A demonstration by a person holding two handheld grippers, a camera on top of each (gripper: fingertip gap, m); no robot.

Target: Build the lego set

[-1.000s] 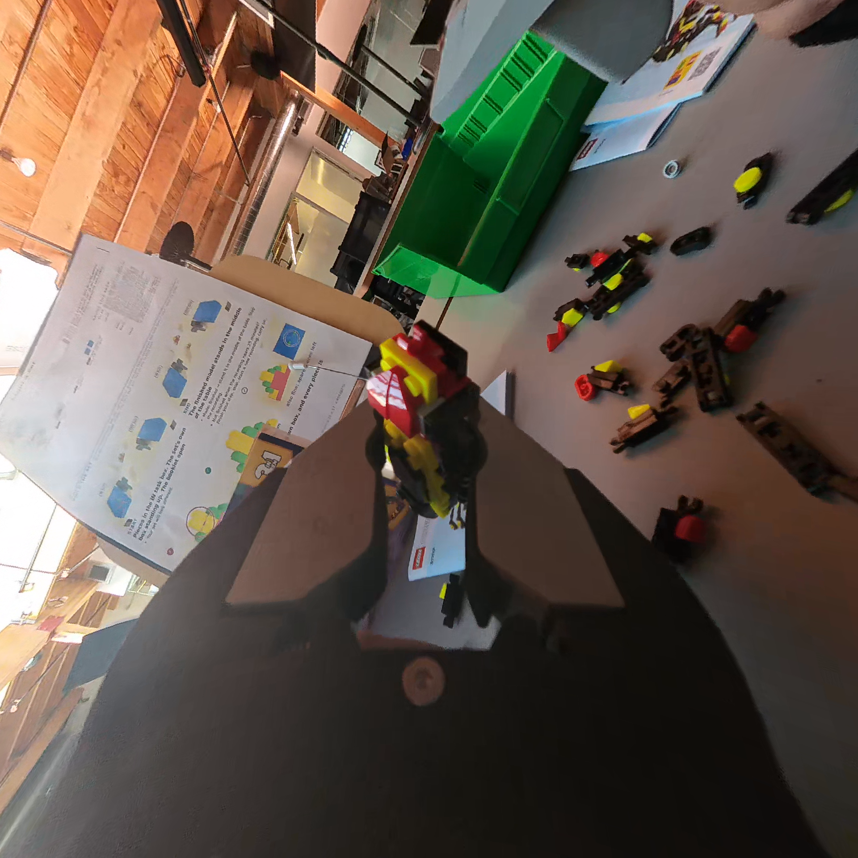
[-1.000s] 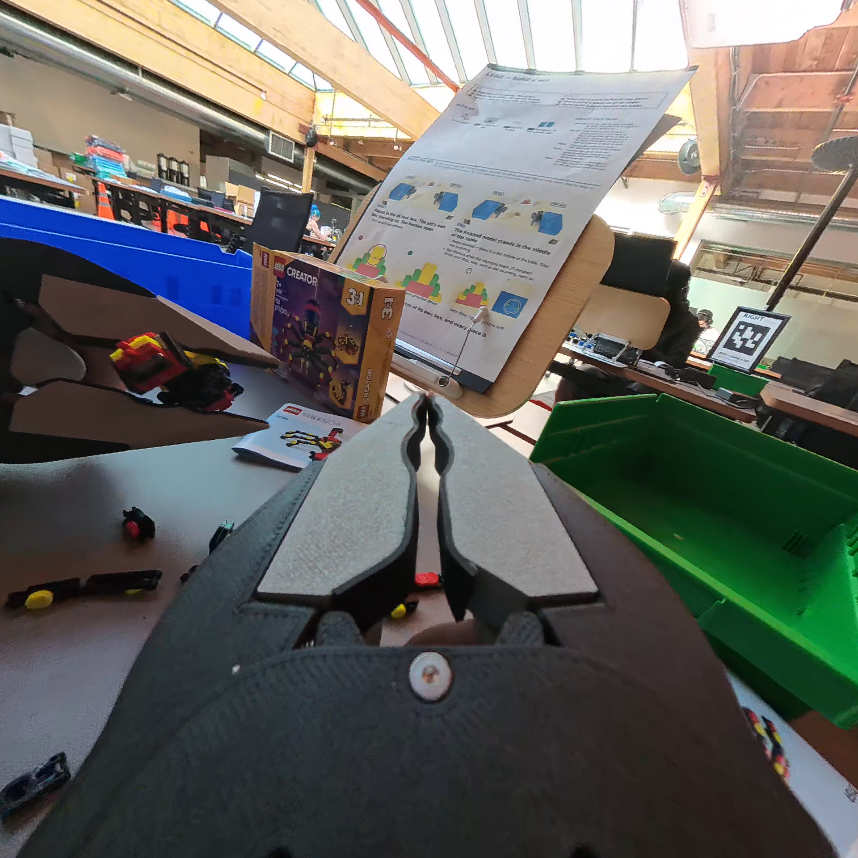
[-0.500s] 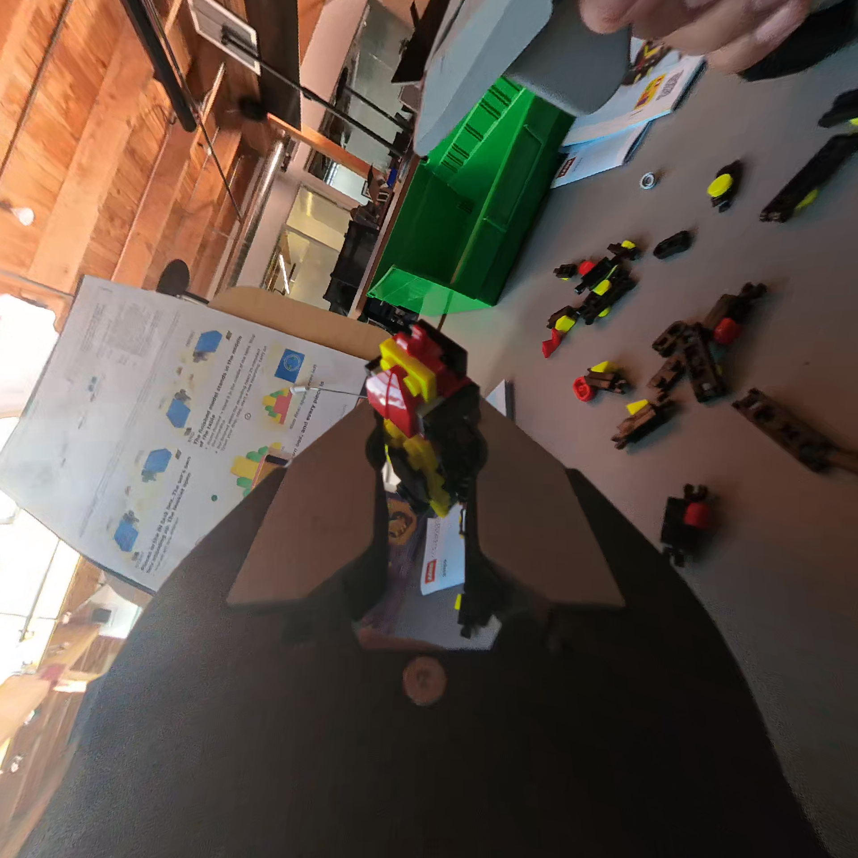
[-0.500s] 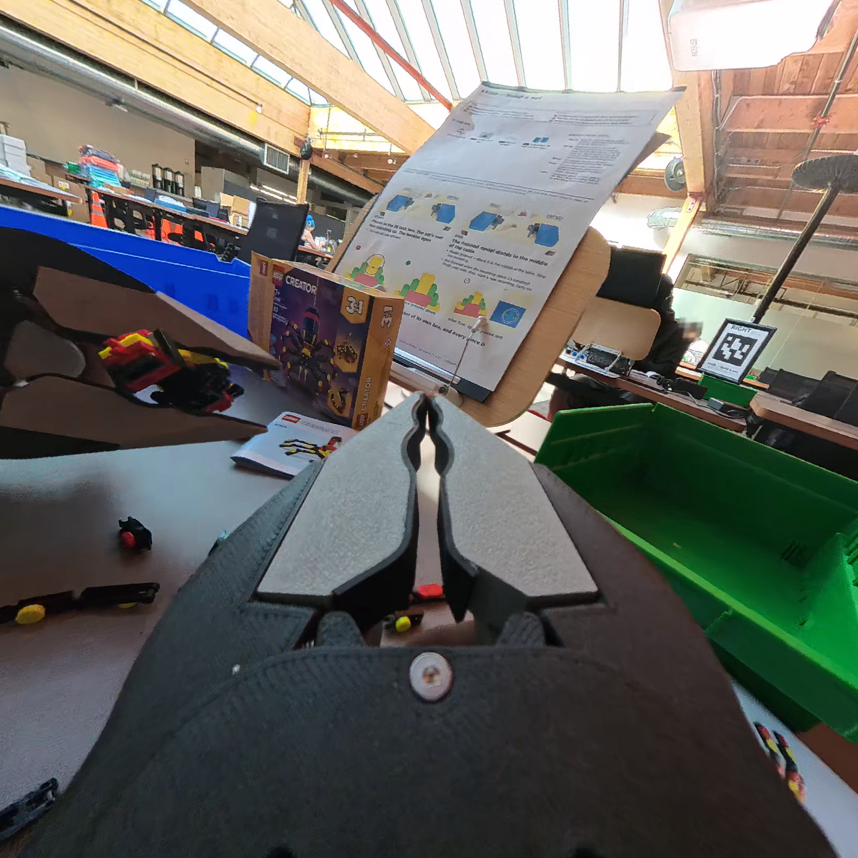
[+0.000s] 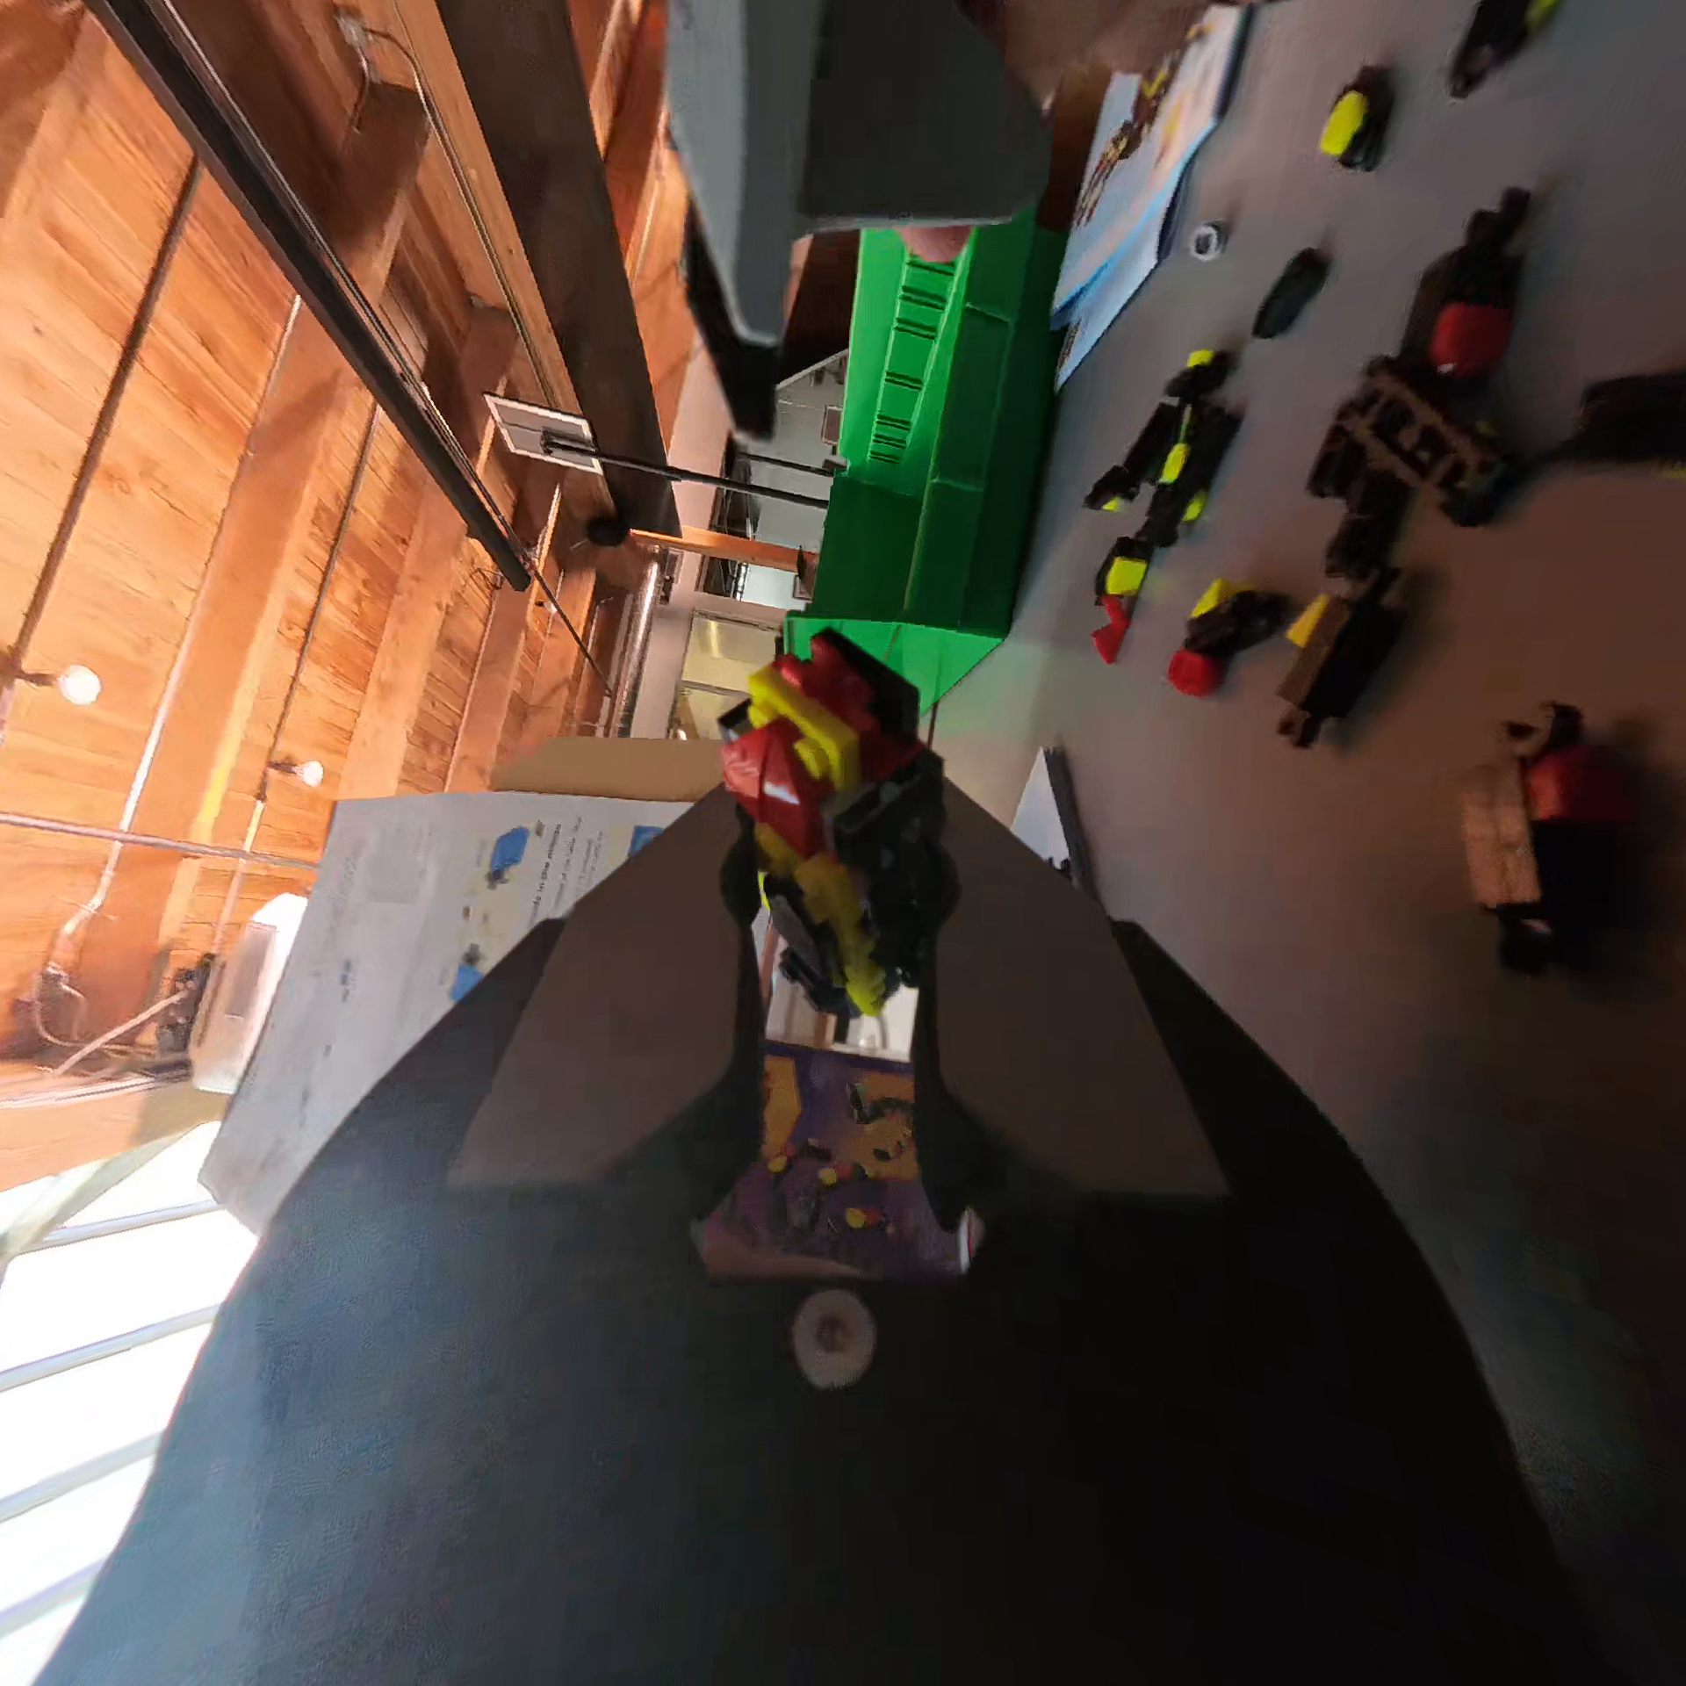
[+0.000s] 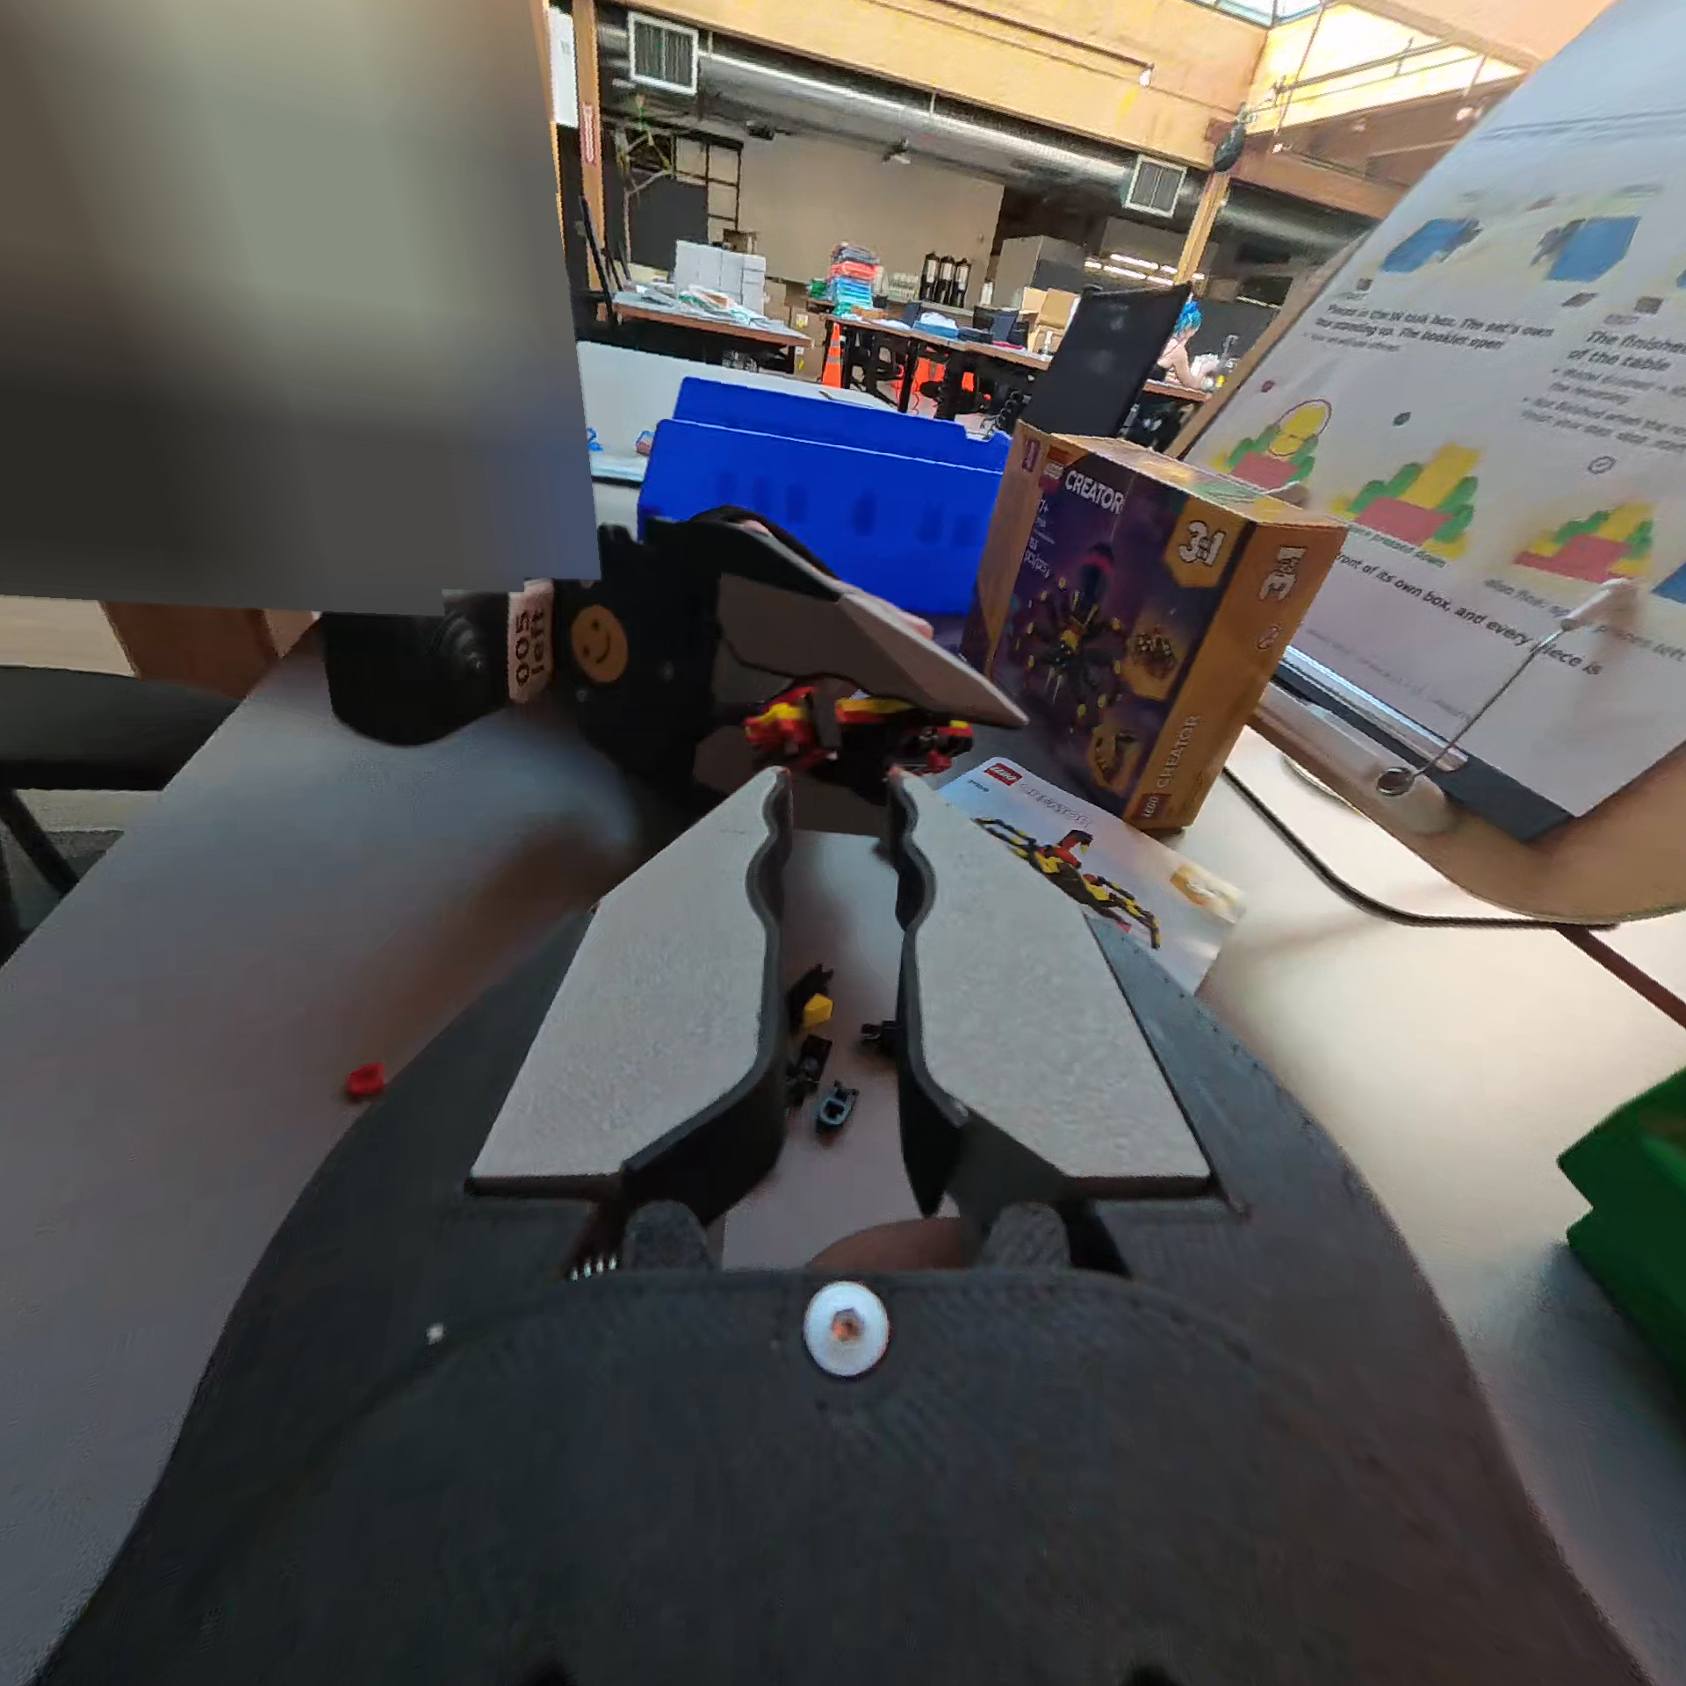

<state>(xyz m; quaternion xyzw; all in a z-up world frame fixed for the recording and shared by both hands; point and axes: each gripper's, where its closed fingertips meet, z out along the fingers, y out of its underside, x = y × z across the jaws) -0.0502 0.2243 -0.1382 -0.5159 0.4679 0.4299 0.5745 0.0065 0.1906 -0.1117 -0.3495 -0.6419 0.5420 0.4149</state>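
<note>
My left gripper [image 5: 835, 807] is shut on a small brick model [image 5: 839, 821] of red, yellow and black pieces, held above the grey table [image 5: 1277, 1004]. The model sticks out past the fingertips. In the right wrist view the same gripper [image 6: 821, 657] shows side-on with the model [image 6: 848, 730] between its fingers. My right gripper [image 6: 837, 777] is open with nothing between its pads. Its tips sit just in front of the model, and I cannot tell if they touch it. A grey finger of the right gripper [image 5: 821, 137] shows at the top of the left wrist view.
Several loose black, red and yellow pieces [image 5: 1368, 438] lie on the table, some under my right jaws [image 6: 821, 1049]. A green bin [image 5: 921, 474], a blue bin [image 6: 821, 493], the set's box [image 6: 1159, 620], a booklet [image 6: 1095, 867] and a propped instruction sheet [image 6: 1505, 411] stand around.
My right gripper has swung left toward the left gripper and its jaws have opened from shut. The left gripper has kept its hold on the model while turning a little.
</note>
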